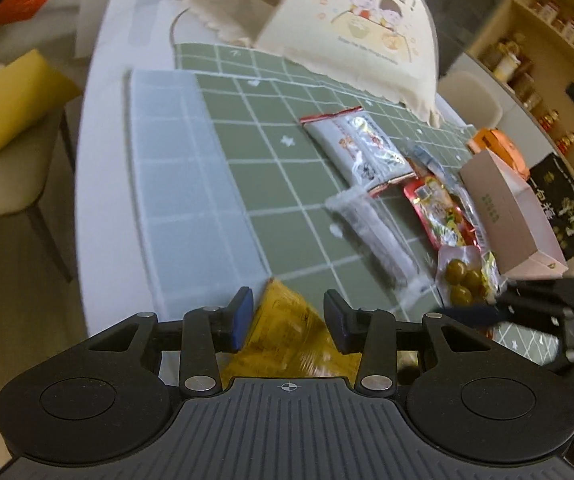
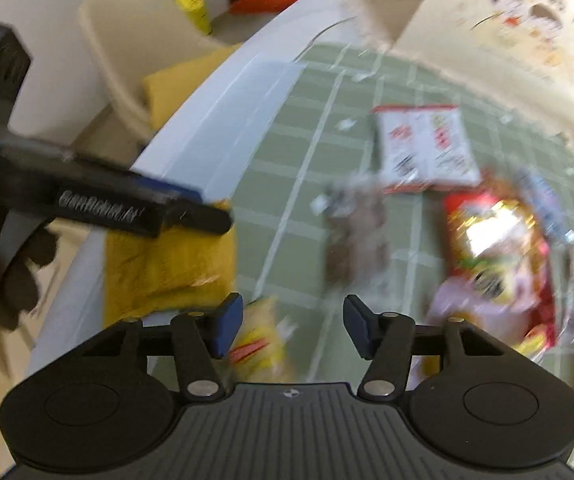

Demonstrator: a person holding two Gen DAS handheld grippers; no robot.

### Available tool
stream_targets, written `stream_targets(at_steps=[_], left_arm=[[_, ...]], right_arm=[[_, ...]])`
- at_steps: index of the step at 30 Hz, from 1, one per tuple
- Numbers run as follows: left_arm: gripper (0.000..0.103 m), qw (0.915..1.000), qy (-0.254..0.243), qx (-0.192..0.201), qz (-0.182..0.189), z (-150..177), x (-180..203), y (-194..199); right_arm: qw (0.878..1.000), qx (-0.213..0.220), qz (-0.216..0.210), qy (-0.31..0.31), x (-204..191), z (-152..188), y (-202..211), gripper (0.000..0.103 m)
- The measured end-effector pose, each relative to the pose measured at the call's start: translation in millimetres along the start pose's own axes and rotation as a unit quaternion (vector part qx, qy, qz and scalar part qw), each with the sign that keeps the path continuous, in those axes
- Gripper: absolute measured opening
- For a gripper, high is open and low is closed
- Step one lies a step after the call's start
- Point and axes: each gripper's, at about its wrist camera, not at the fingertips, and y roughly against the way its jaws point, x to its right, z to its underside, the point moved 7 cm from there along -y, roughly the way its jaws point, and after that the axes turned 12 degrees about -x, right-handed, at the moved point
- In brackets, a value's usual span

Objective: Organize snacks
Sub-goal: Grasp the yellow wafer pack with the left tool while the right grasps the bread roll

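Note:
Snack packets lie on a green checked cloth (image 1: 271, 184): a white packet (image 1: 361, 148), a long clear packet with a dark bar (image 1: 375, 236), a red packet (image 1: 439, 210), a packet of green olives (image 1: 465, 276) and a pink box (image 1: 503, 208). My left gripper (image 1: 288, 320) is open, with a yellow packet (image 1: 291, 336) lying between its fingers. My right gripper (image 2: 294, 327) is open and empty above the cloth, near a small yellow-red packet (image 2: 259, 344). The right wrist view is blurred; it shows the left gripper's fingers (image 2: 135, 204) over the yellow packet (image 2: 171, 260).
A beige fabric bag (image 1: 351, 32) with a cartoon print stands open at the back of the cloth. An orange packet (image 1: 495, 146) and a black packet (image 1: 563, 200) lie at the right. Chairs with a yellow cushion (image 1: 3, 108) stand left of the white table (image 1: 103, 184). Shelves (image 1: 547, 40) are at the far right.

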Motion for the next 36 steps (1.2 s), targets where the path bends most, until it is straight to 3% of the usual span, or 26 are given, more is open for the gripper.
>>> stream_targets(at_steps=[2, 4, 6, 11, 18, 22, 25, 27, 29, 31, 33, 36], left_arm=[[0.046, 0.9999, 0.0, 0.003, -0.014, 11.6, 3.8, 4.7], [0.05, 0.9998, 0.003, -0.002, -0.018, 27.9, 10.8, 8.9], [0.05, 0.9998, 0.0, -0.008, -0.017, 45.0, 23.2, 9.7], [0.052, 0.9995, -0.016, -0.012, -0.024, 80.9, 80.0, -1.5], [0.051, 0.9997, 0.016, -0.005, 0.017, 104.9, 171.1, -27.4], [0.051, 0.9965, -0.067, 0.014, -0.047, 112.0, 203.1, -7.3], [0.051, 0.9794, -0.18, -0.019, -0.09, 131.2, 224.8, -1.7], [0.053, 0.9543, -0.265, -0.051, -0.128, 149.7, 237.1, -7.1], [0.054, 0.9278, -0.321, -0.077, -0.173, 165.3, 243.1, -20.6], [0.057, 0.9167, -0.332, -0.083, -0.207, 170.7, 241.5, -33.3], [0.059, 0.9257, -0.303, -0.06, -0.219, 159.4, 242.2, -40.4], [0.056, 0.955, -0.217, -0.02, -0.201, 132.3, 243.3, -47.3]], right_arm=[[1.0, -0.012, -0.013, 0.005, -5.2, 18.2, 6.5, 0.053], [0.999, -0.036, -0.018, 0.004, -4.9, 40.1, 7.6, 0.034], [0.998, -0.055, -0.016, 0.001, 0.1, 58.5, 8.8, 0.029], [0.998, -0.056, -0.017, -0.024, 30.1, 109.9, 27.8, 0.029], [0.999, -0.028, -0.012, -0.037, 89.7, 178.8, 65.4, 0.029], [0.998, -0.013, 0.026, -0.054, 133.8, 212.6, 74.5, 0.029], [0.997, 0.0, 0.022, -0.08, 167.3, 228.8, 80.5, 0.03], [0.996, 0.01, 0.021, -0.088, 182.9, 237.2, 84.2, 0.034], [0.995, 0.025, 0.019, -0.092, 194.1, 243.2, 87.3, 0.048], [0.995, 0.037, 0.014, -0.096, 199.9, 244.4, 88.0, 0.056], [0.994, 0.036, 0.011, -0.102, 202.5, 246.3, 84.9, 0.056], [0.994, 0.036, 0.008, -0.104, 203.2, 249.3, 82.8, 0.057]])
